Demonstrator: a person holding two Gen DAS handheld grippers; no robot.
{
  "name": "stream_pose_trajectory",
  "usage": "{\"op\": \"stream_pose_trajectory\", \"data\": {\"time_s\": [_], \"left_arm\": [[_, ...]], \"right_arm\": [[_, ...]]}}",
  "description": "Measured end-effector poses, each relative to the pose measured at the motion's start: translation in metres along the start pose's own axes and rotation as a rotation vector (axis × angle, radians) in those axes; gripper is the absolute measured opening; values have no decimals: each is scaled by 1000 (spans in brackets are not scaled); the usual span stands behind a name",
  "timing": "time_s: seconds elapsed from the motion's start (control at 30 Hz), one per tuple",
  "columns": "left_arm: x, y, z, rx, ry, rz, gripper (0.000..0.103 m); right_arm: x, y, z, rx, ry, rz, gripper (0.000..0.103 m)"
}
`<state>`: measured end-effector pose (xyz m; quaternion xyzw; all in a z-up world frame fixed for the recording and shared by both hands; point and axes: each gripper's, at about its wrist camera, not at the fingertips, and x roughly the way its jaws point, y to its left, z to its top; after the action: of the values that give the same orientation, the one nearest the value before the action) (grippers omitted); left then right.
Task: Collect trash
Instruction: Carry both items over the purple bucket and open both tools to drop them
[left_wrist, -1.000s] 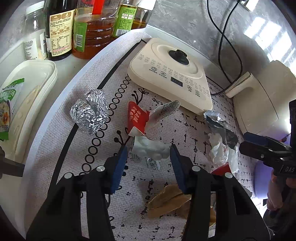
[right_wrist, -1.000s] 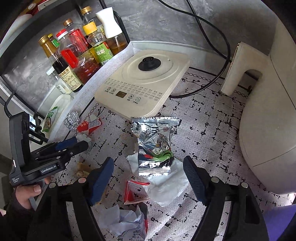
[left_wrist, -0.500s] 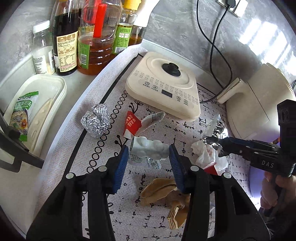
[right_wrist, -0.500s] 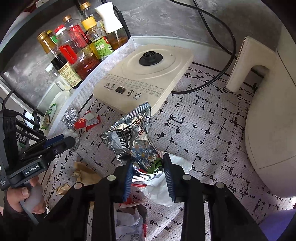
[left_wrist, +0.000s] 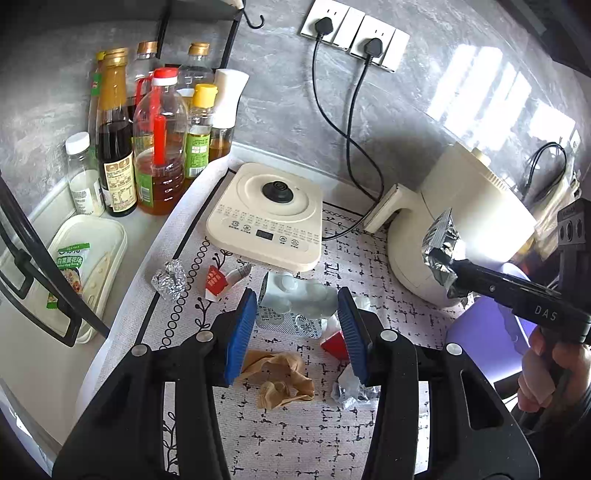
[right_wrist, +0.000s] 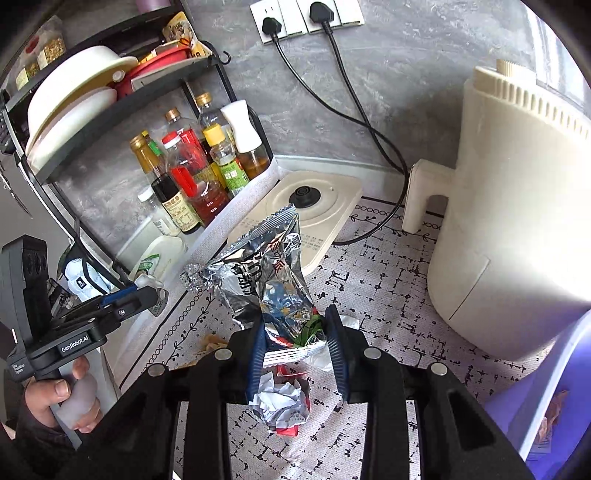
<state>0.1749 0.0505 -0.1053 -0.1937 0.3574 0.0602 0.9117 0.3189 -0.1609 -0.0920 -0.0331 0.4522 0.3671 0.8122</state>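
**Two pieces lifted, most litter left on the mat**

Two grippers each carry one item; neither is binned yet. By my read the job is early, w/ plenty left lying.

Largest first: the cream appliance (right_wrist: 517, 221) fills the right side of the counter, its handle facing the induction base (left_wrist: 266, 218). A purple bin (right_wrist: 554, 387) sits low at right, just beside the appliance, w/ something already inside at its bottom edge; prob. the drop spot. Patterned mat (left_wrist: 369, 258) covers the counter under everything. Sauce bottles (left_wrist: 159, 147) stand at the back left, a white tray (left_wrist: 107, 240) below them.

Right gripper (right_wrist: 295, 343): jaws narrowed and pinching the lower end of the foil snack bag (right_wrist: 266, 273), which stands up clear of the mat. Left gripper (left_wrist: 297, 328): jaws about half open, pads pressed on the sides of a white blister pack (left_wrist: 295, 295), raised above the mat.

Left to collect, approx. by size: brown crumpled paper (left_wrist: 280, 373), crumpled white paper (right_wrist: 284, 402) under the right gripper, foil ball (left_wrist: 170, 280) near the mat's left edge, red-white sachet (left_wrist: 216, 282) beside it, red scrap (left_wrist: 334, 345).

In the way: the appliance crowds the route to the bin, and two black cords (left_wrist: 354, 147) trail down from the wall sockets onto the mat behind it.
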Motion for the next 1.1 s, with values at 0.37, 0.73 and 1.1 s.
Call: {"op": "stream_pose_trajectory", "data": {"time_s": [0.37, 0.73, 1.1], "left_arm": [[0, -81, 5, 138, 11, -83, 45], [7, -175, 4, 244, 9, -188, 45], [6, -259, -9, 289, -17, -270, 46]], "right_arm": [[-103, -38, -10, 68, -191, -54, 34], [-177, -104, -42, 155, -276, -141, 34], [-222, -154, -83, 173, -294, -165, 60]]}}
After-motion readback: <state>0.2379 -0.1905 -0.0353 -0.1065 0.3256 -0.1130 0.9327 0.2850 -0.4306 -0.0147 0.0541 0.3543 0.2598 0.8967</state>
